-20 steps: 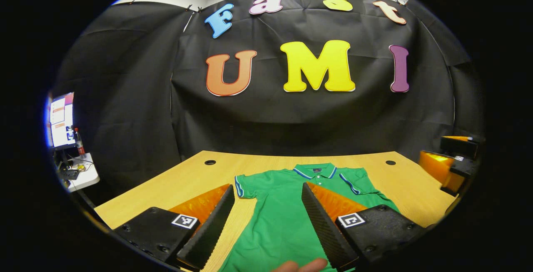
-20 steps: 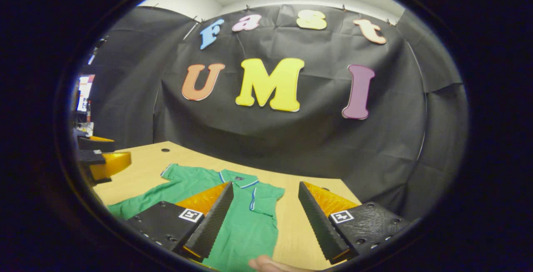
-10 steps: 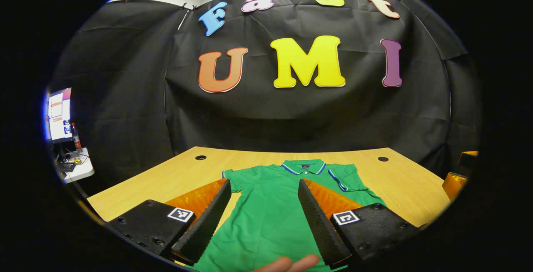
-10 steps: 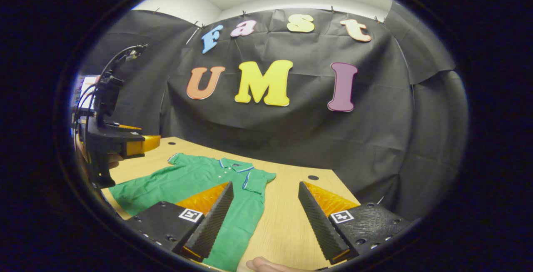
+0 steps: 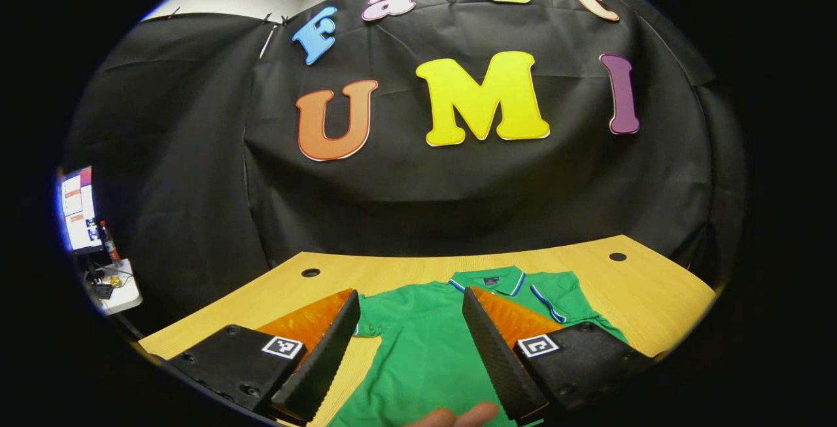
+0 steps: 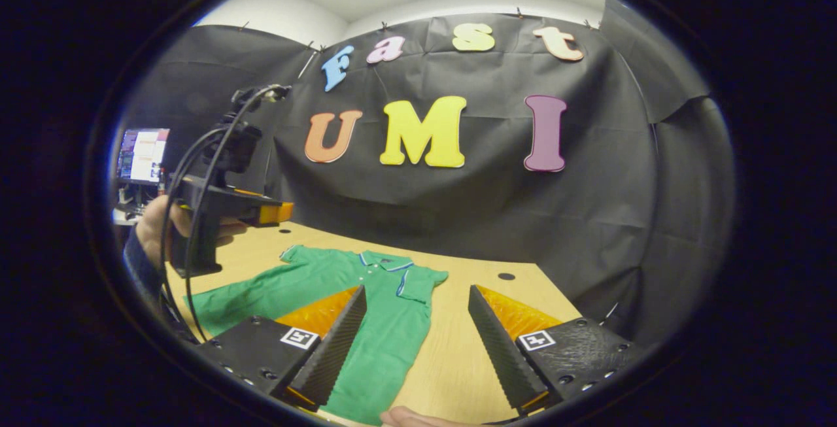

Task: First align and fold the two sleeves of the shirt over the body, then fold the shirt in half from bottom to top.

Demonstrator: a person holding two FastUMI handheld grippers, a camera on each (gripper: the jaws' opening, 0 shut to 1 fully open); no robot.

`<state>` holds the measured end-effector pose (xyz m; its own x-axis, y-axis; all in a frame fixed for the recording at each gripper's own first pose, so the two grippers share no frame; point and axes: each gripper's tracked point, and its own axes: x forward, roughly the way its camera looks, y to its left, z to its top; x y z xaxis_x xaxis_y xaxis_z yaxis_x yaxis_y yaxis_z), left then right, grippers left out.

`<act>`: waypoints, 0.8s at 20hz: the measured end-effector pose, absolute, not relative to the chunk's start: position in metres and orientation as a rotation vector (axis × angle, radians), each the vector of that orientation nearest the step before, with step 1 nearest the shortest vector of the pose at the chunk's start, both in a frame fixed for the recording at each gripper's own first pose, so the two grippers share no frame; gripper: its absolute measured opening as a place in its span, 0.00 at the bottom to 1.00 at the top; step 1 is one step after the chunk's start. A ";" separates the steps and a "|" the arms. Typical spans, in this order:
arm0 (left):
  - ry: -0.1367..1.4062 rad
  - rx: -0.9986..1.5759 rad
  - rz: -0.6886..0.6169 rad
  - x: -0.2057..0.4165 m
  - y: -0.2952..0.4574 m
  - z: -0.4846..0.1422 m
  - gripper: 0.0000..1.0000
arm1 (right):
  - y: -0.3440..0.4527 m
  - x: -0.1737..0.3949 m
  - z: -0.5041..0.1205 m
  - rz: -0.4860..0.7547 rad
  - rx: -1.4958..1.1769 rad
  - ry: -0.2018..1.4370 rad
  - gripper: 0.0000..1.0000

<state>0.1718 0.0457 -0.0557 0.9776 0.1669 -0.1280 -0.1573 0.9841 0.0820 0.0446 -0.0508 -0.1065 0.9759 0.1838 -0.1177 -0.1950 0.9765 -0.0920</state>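
A green polo shirt (image 5: 418, 348) lies flat on the wooden table (image 5: 654, 296), collar (image 5: 487, 278) at the far end and both short sleeves spread out. My left gripper (image 5: 410, 293) hangs open above the shirt's near left part, holding nothing. Its left finger covers part of the left sleeve (image 5: 366, 329); the right sleeve (image 5: 556, 293) shows beyond the right finger. My right gripper (image 6: 417, 290) is open over the shirt's right edge (image 6: 392, 342) and bare table. In the right gripper view a hand (image 6: 153, 224) holds the left gripper (image 6: 278, 212) raised above the shirt (image 6: 340, 276).
Two cable holes (image 5: 310, 273) (image 5: 617, 257) sit near the table's far edge. A monitor (image 5: 75, 208) and a small white side table (image 5: 118, 290) stand off to the left. A fingertip (image 5: 458, 417) shows at the bottom of the left gripper view.
In the right gripper view the left gripper and its hand have come further into sight and higher above the table. Both grippers stay open. The shirt has not moved.
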 end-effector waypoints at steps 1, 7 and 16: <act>0.165 0.048 0.173 0.189 0.058 -0.064 1.00 | -0.053 0.046 -0.107 0.186 -0.109 0.106 0.95; 0.334 -0.028 0.261 0.278 0.156 -0.144 1.00 | -0.060 0.049 -0.122 0.164 -0.095 0.133 0.96; 0.515 -0.107 0.305 0.309 0.209 -0.229 1.00 | -0.033 0.047 -0.135 0.215 -0.108 0.128 0.96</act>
<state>0.3093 0.2092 -0.2291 0.8260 0.2602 -0.5000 -0.3137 0.9492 -0.0244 0.0473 -0.0334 -0.1346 0.9690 0.2051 -0.1377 -0.2188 0.9713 -0.0931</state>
